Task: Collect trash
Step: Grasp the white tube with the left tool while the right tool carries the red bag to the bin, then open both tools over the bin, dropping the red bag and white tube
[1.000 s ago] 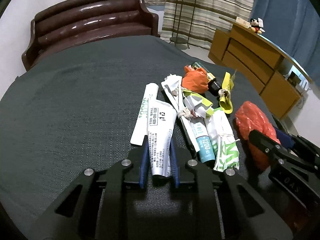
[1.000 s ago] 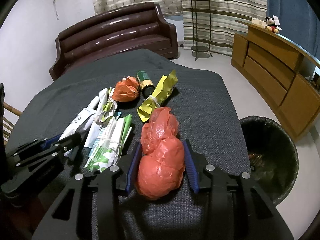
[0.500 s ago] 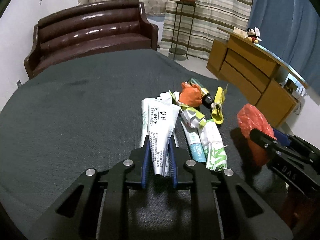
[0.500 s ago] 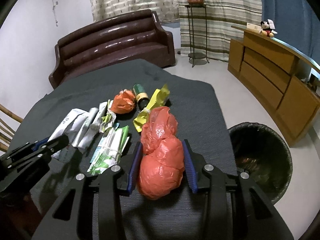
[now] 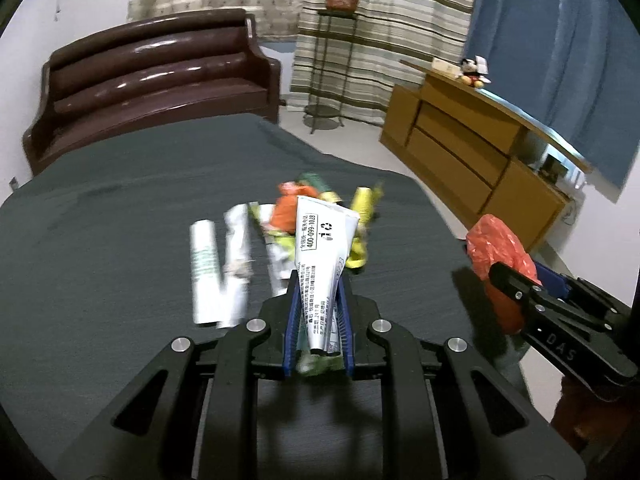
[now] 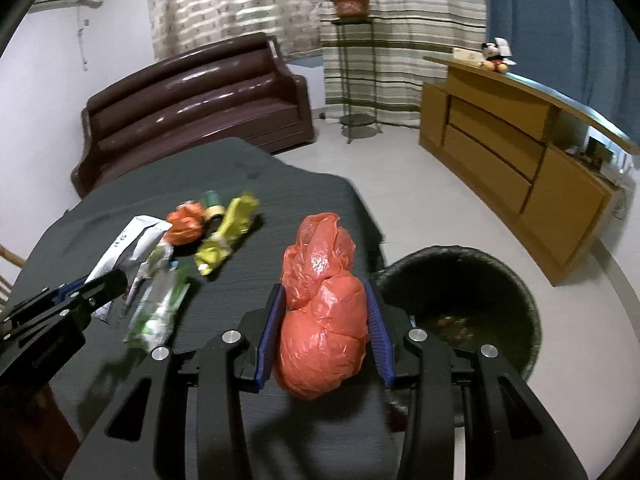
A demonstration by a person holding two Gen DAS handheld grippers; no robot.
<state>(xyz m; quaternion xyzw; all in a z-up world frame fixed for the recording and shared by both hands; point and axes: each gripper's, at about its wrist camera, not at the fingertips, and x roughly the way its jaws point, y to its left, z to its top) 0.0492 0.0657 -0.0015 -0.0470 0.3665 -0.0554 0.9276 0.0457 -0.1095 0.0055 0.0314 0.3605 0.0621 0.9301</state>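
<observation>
My left gripper (image 5: pixel 318 280) is shut on a white printed tube (image 5: pixel 322 248), which it holds above the dark table (image 5: pixel 100 220). My right gripper (image 6: pixel 326 300) is shut on a crumpled red plastic bag (image 6: pixel 324 308), lifted near the table's right edge. That same bag (image 5: pixel 496 252) shows at the right of the left wrist view. Left on the table are white wrappers (image 5: pixel 218 264), an orange bag (image 6: pixel 184 226), a yellow wrapper (image 6: pixel 228 236), a small green bottle (image 6: pixel 214 202) and a green-white packet (image 6: pixel 158 312). A black bin (image 6: pixel 480 308) stands on the floor right of the table.
A brown leather sofa (image 6: pixel 192 112) stands behind the table. A wooden sideboard (image 6: pixel 520 160) with a soft toy runs along the right wall. A plant stand (image 6: pixel 354 80) stands before striped curtains. Pale floor lies between table and sideboard.
Both grippers have lifted their loads off the table and swung right. The white tube now hangs over the pile, and the bin has come closer under the red bag.
</observation>
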